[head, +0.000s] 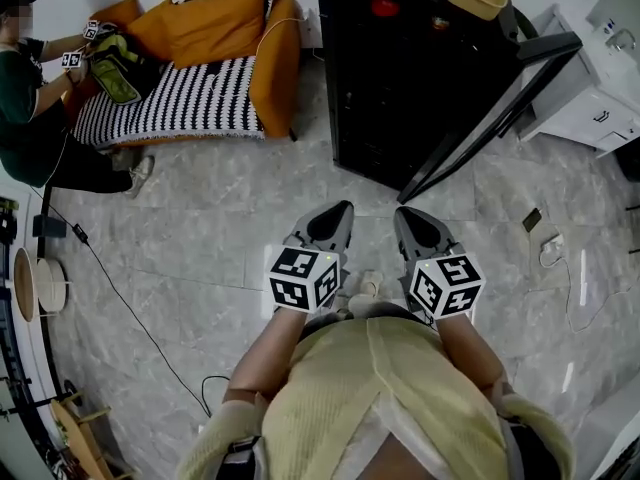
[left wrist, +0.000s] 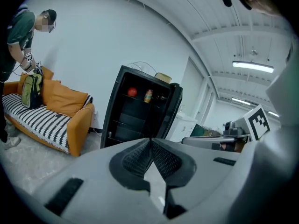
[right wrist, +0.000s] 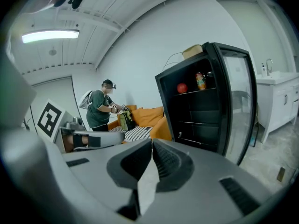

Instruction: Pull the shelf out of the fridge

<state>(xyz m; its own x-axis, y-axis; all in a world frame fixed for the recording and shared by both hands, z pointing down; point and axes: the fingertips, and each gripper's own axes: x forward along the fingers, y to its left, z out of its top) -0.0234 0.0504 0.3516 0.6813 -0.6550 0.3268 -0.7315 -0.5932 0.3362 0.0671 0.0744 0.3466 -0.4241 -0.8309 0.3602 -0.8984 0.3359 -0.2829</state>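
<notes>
While both stand well short of the fridge (head: 400, 78), the left hand-held gripper (head: 344, 208) and right hand-held gripper (head: 404, 213) are closed on nothing, side by side, pointing toward it. It lies ahead, slightly right, so the right one is marginally nearer. Its shelves (right wrist: 194, 92) run level across the dark interior beside the open door (head: 500, 103); the head view barely shows them, and which is meant is unclear.
</notes>
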